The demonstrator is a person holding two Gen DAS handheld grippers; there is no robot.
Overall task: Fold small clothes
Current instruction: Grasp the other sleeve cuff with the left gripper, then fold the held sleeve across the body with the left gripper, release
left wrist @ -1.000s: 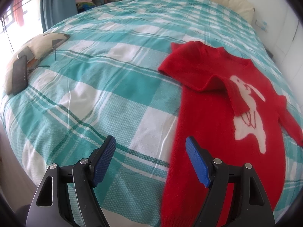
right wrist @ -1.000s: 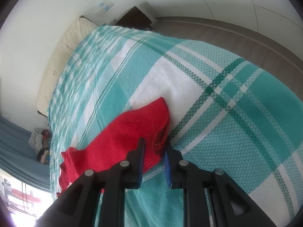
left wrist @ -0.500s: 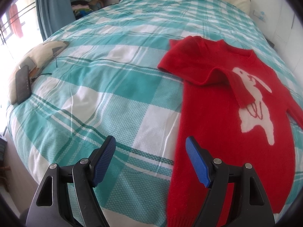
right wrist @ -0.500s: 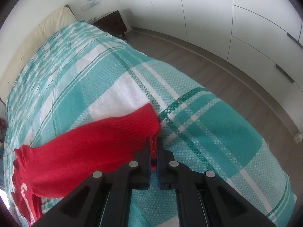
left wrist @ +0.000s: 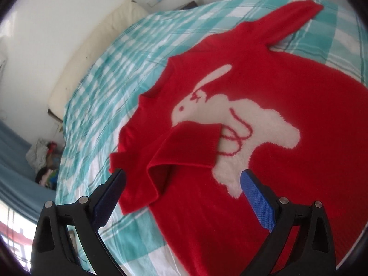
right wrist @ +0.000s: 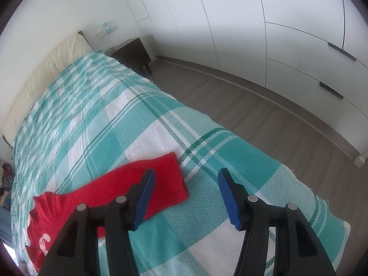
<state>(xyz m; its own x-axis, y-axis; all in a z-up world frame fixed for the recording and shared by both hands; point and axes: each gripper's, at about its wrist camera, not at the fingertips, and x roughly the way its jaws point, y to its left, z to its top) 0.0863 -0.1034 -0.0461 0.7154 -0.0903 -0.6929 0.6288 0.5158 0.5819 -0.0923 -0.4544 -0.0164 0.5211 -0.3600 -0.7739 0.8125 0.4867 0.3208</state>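
Both of my cams sit right behind the jaws, so each view has its own black fingers poking up from the bottom edge. The left wrist view looks steeply down, close over the red sweater point(left wrist: 264, 96) with the white rabbit, facing up the bed toward the cream headboard point(left wrist: 92, 53) and the wall. It's noticeably rolled, so the bed runs diagonally. The right wrist view sits a bit higher and further back over the plaid bedspread point(right wrist: 142, 124), angled down across the bed corner toward the nightstand point(right wrist: 134, 54), the wood floor and the white wardrobe doors point(right wrist: 264, 34). What they share: the sweater's outstretched sleeve point(right wrist: 138, 184), the bedspread and the headboard.
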